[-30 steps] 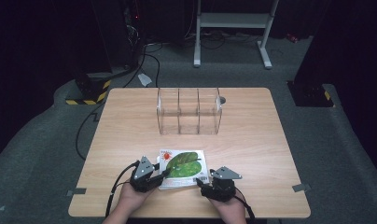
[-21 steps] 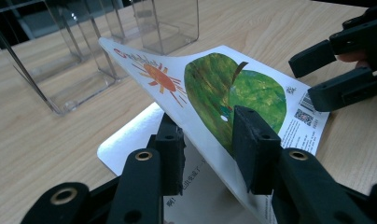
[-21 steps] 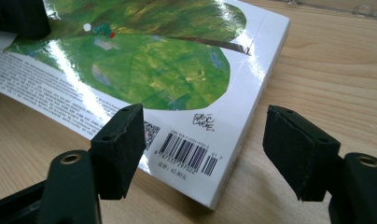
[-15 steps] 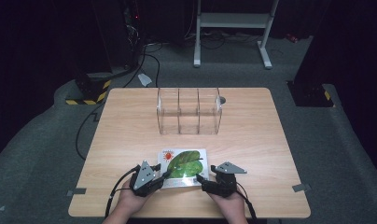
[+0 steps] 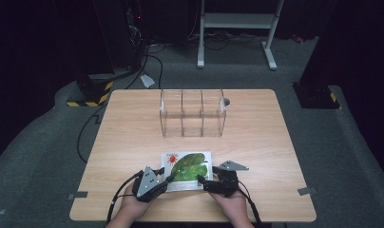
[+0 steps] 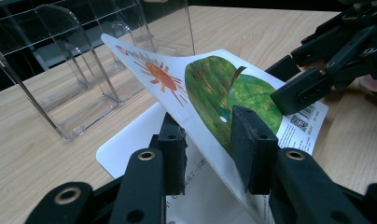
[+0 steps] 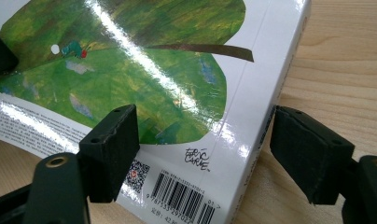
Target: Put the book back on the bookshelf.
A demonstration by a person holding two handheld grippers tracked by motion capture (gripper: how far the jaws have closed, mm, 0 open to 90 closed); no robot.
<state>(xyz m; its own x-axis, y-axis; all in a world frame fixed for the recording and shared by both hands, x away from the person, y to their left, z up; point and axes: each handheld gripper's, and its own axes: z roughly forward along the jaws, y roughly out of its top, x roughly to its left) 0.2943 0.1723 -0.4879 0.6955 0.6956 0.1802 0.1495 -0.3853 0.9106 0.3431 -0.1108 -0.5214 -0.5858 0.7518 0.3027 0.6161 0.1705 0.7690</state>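
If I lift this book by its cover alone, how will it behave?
The cover probably flexes: it already curves upward between the left gripper jaws. Its glossy surface, showing glare, may slip. The book looks thin, so likely light, though its pages may sag open.

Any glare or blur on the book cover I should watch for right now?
Right gripper view: a bright glare streak runs diagonally across the glossy book cover, though the barcode stays readable. Left gripper view: the cover and the clear organizer are sharp, with faint reflections on the organizer. High view: the table is evenly lit and the surroundings are dark.
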